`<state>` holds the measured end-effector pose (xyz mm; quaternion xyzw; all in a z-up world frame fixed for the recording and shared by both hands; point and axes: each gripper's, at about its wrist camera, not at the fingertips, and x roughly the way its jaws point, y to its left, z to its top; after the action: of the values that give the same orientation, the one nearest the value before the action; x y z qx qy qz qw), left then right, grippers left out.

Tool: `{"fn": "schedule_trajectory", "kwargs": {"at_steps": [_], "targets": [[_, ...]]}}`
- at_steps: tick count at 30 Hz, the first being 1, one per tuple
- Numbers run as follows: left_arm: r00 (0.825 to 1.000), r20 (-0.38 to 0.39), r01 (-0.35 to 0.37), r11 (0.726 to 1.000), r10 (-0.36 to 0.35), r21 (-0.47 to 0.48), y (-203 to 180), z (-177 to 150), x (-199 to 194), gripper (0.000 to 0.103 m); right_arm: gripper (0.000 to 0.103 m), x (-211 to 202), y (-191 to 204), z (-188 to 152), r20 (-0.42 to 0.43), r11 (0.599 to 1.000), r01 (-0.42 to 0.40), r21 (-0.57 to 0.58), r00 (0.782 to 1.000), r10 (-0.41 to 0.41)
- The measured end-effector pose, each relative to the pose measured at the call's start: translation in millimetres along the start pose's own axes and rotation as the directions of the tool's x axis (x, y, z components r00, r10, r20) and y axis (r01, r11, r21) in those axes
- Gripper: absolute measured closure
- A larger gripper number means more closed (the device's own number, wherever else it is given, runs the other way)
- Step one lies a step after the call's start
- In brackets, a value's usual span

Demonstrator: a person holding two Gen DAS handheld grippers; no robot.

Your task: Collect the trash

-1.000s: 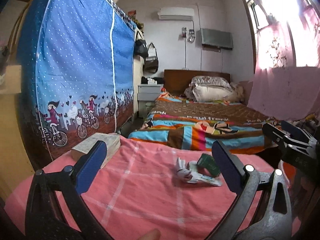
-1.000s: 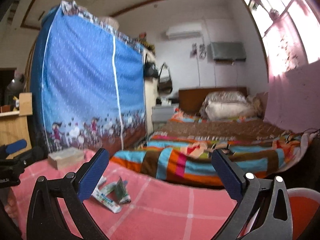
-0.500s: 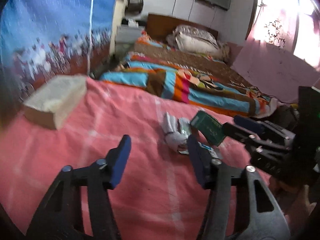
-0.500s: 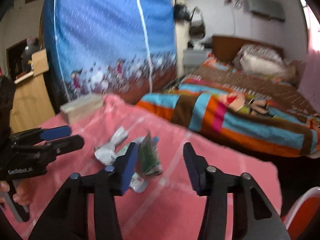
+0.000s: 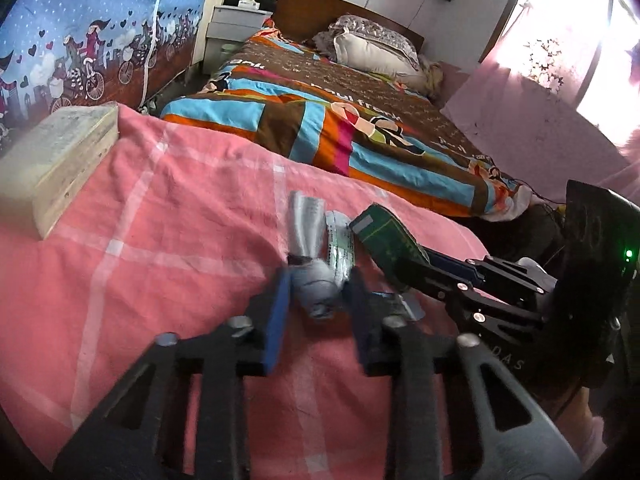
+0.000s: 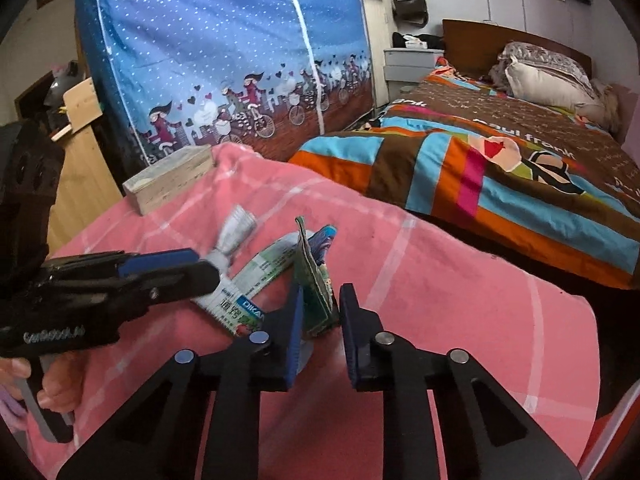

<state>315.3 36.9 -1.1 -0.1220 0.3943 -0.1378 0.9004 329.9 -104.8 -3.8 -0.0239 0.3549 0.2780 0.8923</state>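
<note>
We see the trash bunched together on the pink checked cloth (image 5: 168, 240) covering the surface. Our left gripper (image 5: 318, 300) has its jaws around the crumpled silver wrapper (image 5: 310, 248), narrowly spread; whether they pinch it we cannot tell. Our right gripper (image 6: 318, 312) brackets the upright green packet (image 6: 314, 280) the same way. A flattened toothpaste tube (image 6: 248, 292) lies between them. At ten o'clock sits a wooden box (image 6: 170, 178), contents hidden.
</note>
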Motion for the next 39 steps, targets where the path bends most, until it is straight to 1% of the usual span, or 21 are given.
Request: {"fn": "schedule_trajectory", "kwargs": {"at_steps": [1, 3, 6, 8, 11, 13, 14, 15, 17, 18, 19, 20, 22, 26, 29, 32, 36, 39], "targets": [[1.0, 0.002, -0.001, 1.0, 0.001, -0.002, 0.9, -0.1, -0.5, 0.076, 0.09, -0.3, 0.7, 0.0, -0.001, 1.0, -0.001, -0.001, 1.0, 0.001], [1.0, 0.011, -0.001, 1.0, 0.001, -0.008, 1.2, -0.6, -3.3, 0.078, 0.095, -2.1, 1.3, -0.4, 0.003, 1.0, -0.006, -0.001, 1.0, 0.006], [0.999, 0.031, -0.008, 1.0, 0.008, -0.012, 1.8, -2.1, -8.7, 0.08, 0.096, -6.4, 4.7, -1.5, 0.019, 1.0, -0.008, -0.014, 1.0, 0.009], [0.998, 0.068, -0.016, 1.0, 0.016, -0.002, -0.7, -4.8, -17.6, 0.081, 0.097, -11.6, 8.1, -1.2, 0.047, 1.0, 0.002, -0.029, 0.999, 0.0], [0.986, 0.163, -0.043, 0.999, 0.038, 0.023, -8.5, -11.3, -38.0, 0.081, 0.097, -22.4, 11.2, -2.4, 0.104, 0.999, 0.023, -0.042, 0.994, -0.018], [0.977, 0.205, -0.062, 0.997, 0.054, 0.034, -12.6, -15.1, -46.4, 0.081, 0.097, -35.3, 13.3, -3.8, 0.171, 0.998, 0.037, -0.046, 0.985, -0.029], [0.974, 0.221, -0.066, 0.997, 0.056, 0.037, -14.5, -16.7, -50.1, 0.081, 0.097, -44.6, 14.6, -6.1, 0.217, 0.998, 0.046, -0.046, 0.976, -0.035], [0.97, 0.237, -0.066, 0.997, 0.053, 0.045, -18.2, -18.8, -54.3, 0.081, 0.097, -50.4, 15.3, -7.1, 0.244, 0.998, 0.051, -0.048, 0.969, -0.038], [0.966, 0.254, -0.071, 0.995, 0.052, 0.065, -24.2, -22.9, -59.1, 0.081, 0.097, -62.2, 17.8, -10.0, 0.296, 0.997, 0.061, -0.053, 0.954, -0.042], [0.965, 0.256, -0.08, 0.994, 0.057, 0.079, -27.7, -23.9, -60.3, 0.081, 0.097, -69.9, 19.8, -13.2, 0.328, 0.996, 0.07, -0.057, 0.943, -0.048], [0.965, 0.256, -0.09, 0.991, 0.063, 0.096, -32.6, -26.0, -60.8, 0.081, 0.097, -75.0, 21.0, -15.0, 0.346, 0.995, 0.073, -0.06, 0.937, -0.048], [0.965, 0.253, -0.098, 0.989, 0.066, 0.114, -37.0, -28.7, -61.0, 0.081, 0.097, -79.5, 22.0, -16.9, 0.357, 0.995, 0.078, -0.062, 0.933, -0.051], [0.969, 0.235, -0.105, 0.985, 0.071, 0.139, -45.1, -32.0, -60.7, 0.081, 0.097, -85.6, 22.0, -20.8, 0.358, 0.995, 0.081, -0.066, 0.932, -0.052], [0.981, 0.173, -0.119, 0.98, 0.091, 0.16, -54.4, -39.2, -56.6, 0.081, 0.097, -93.7, 18.3, -29.7, 0.32, 0.994, 0.091, -0.06, 0.945, -0.067], [0.989, 0.121, -0.097, 0.987, 0.081, 0.129, -53.2, -42.3, -54.4, 0.081, 0.097, -98.9, 16.1, -36.5, 0.289, 0.993, 0.104, -0.057, 0.954, -0.083], [0.997, 0.052, -0.059, 0.994, 0.054, 0.09, -49.5, -46.5, -52.4, 0.08, 0.097, -100.3, 10.5, -45.1, 0.249, 0.993, 0.109, -0.052, 0.964, -0.093], [0.999, -0.016, -0.049, 0.995, 0.05, 0.083, -50.7, -62.1, -51.7, 0.08, 0.096, -100.8, 4.2, -58.0, 0.197, 0.995, 0.096, -0.041, 0.977, -0.086], [0.998, -0.029, -0.053, 0.996, 0.055, 0.074, -50.7, -71.6, -56.2, 0.081, 0.096, -103.3, 4.8, -65.7, 0.169, 0.995, 0.093, -0.045, 0.982, -0.084]]}}
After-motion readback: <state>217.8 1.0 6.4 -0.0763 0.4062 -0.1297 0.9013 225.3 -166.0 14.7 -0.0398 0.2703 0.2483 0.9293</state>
